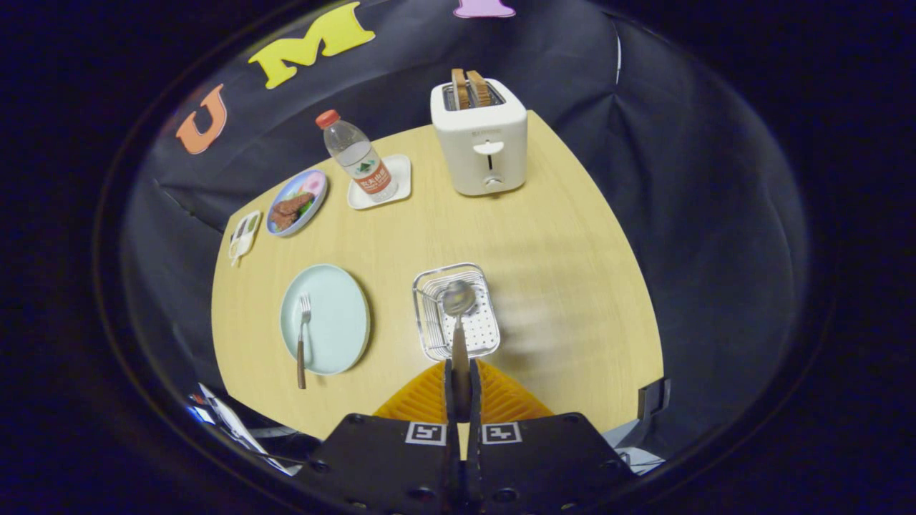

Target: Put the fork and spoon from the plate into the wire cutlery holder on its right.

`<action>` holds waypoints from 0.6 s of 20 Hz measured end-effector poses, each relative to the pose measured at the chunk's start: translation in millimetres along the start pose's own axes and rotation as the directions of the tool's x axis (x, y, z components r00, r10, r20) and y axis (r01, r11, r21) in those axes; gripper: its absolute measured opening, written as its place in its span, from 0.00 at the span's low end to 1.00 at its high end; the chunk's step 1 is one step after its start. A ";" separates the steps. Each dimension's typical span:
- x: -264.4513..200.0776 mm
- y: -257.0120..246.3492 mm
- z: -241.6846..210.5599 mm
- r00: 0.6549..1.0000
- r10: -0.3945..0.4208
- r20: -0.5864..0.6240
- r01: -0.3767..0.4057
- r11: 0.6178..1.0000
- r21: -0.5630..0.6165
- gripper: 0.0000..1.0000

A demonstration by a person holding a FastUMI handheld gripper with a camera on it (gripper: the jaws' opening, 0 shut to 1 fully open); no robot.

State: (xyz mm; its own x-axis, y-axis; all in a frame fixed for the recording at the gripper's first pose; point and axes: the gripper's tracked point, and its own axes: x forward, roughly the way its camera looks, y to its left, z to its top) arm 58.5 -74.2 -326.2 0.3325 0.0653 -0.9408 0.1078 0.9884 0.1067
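Our gripper (458, 383) is clamped on the spoon (458, 315) by its wooden handle, bowl hanging over the wire cutlery holder (486, 340). We judge the spoon stiff, light, a little slippery at the metal. Left, the pale plate (340, 325) holds the fork (303, 340), best pinched at its handle.

Fork (303, 336) on plate (336, 318); wire holder (456, 310) right; toaster (479, 136) behind.

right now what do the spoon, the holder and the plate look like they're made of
Spoon, gripped by the gripper: shiny metal bowl, brown, likely wooden handle. Holder: thin bright wire, probably steel, over a white dotted base. Plate: pale blue, smooth, matte, maybe ceramic or plastic.
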 end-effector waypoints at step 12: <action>-3.7 3.5 8.2 0.998 0.028 0.065 -0.030 0.999 0.036 0.19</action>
State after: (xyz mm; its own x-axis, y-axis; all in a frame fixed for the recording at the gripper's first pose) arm 65.3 -72.1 -319.6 0.3952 0.0840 -0.9147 0.1313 0.9804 0.1468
